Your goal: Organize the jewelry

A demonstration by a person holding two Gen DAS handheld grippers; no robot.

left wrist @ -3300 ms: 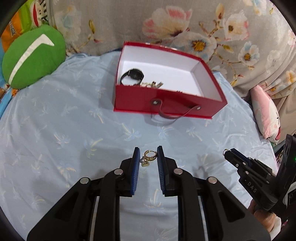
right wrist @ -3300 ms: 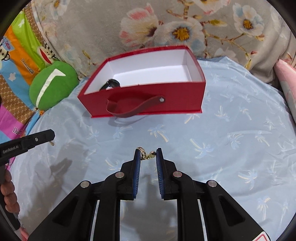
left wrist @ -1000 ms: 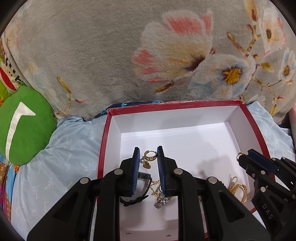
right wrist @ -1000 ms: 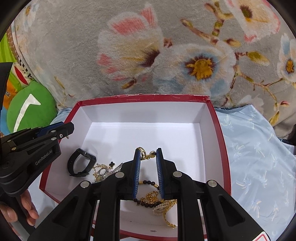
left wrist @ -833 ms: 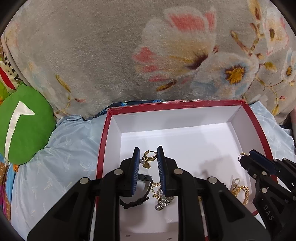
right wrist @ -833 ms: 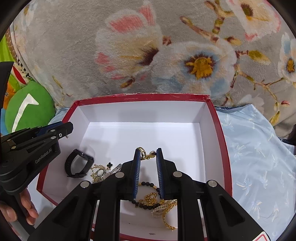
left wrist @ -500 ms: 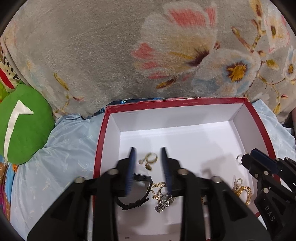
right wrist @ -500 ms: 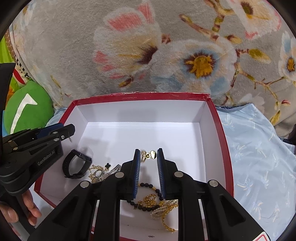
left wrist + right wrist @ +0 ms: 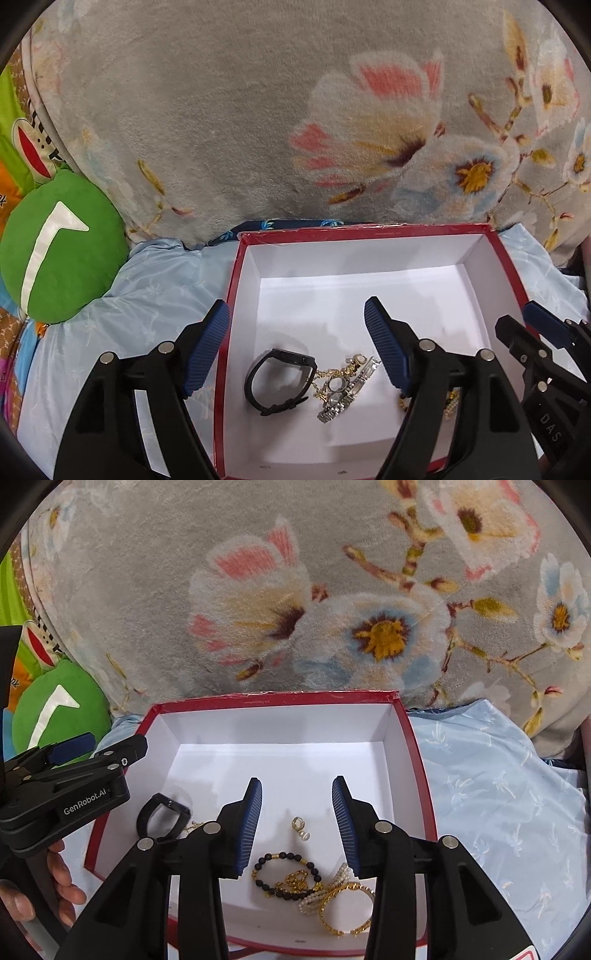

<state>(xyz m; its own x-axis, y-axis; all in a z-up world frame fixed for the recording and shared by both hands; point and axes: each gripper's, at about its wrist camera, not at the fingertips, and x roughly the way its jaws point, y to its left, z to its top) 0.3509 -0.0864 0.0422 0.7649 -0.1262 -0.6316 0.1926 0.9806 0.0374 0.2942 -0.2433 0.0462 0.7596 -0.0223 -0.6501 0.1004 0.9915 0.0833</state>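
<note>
Bedspread scene: both the left gripper (image 9: 297, 347) and right gripper (image 9: 297, 821) have just opened empty, earrings (image 9: 300, 827) dropped into the red box (image 9: 410, 738), so that pair is stowed.

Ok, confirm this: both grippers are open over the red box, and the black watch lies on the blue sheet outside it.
Wrong on the watch. The left wrist view shows the black watch lying inside the red box, beside a tangle of gold chain. Both the left gripper and right gripper are open over it.

The left tongs (image 9: 107, 751) read "GenRobot.AI"; the right tongs (image 9: 532, 321) read "DAS".
</note>
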